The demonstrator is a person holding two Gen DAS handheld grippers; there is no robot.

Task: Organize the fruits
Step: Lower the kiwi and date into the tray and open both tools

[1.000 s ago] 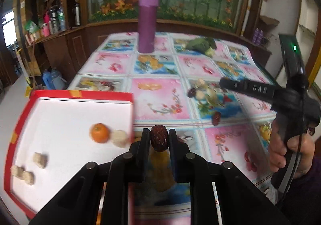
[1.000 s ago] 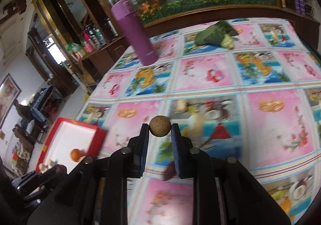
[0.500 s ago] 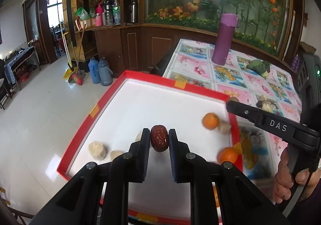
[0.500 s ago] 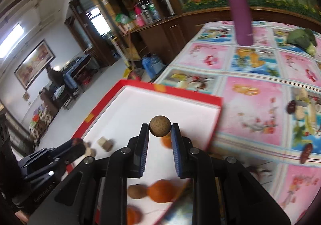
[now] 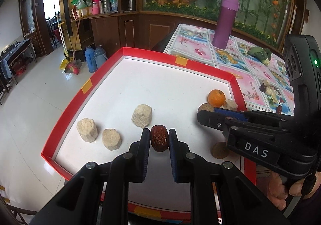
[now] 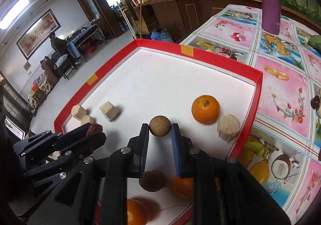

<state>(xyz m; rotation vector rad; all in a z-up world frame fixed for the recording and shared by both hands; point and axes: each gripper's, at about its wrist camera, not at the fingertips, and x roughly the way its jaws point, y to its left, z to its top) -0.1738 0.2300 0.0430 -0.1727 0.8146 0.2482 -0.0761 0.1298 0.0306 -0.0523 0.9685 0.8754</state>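
My left gripper [image 5: 159, 140] is shut on a dark red date [image 5: 159, 141], held over the white floor of the red-rimmed tray [image 5: 180, 60]. My right gripper [image 6: 160, 129] is shut on a round brown longan [image 6: 160, 128] above the same tray [image 6: 258, 84]. An orange [image 6: 205, 109] and a beige cake block [image 6: 228, 128] lie by the tray's right wall. Three beige blocks [image 5: 141, 115] sit near its left corner. Another brown longan [image 6: 152, 180] and more oranges [image 6: 181, 185] lie under my right fingers. In the right wrist view the left gripper [image 6: 93, 128] shows at the left with the date.
A purple flask [image 5: 225, 22] stands on the flowered tablecloth [image 6: 280, 88] beyond the tray, with a green vegetable [image 5: 258, 52] and a few dark fruits [image 5: 267, 88] further right. A hand [image 5: 280, 195] holds the right gripper's handle. Floor, bottles and a broom lie left of the table.
Both grippers have swung left from the tablecloth to over the tray and come lower and closer to its floor, each still holding its fruit.
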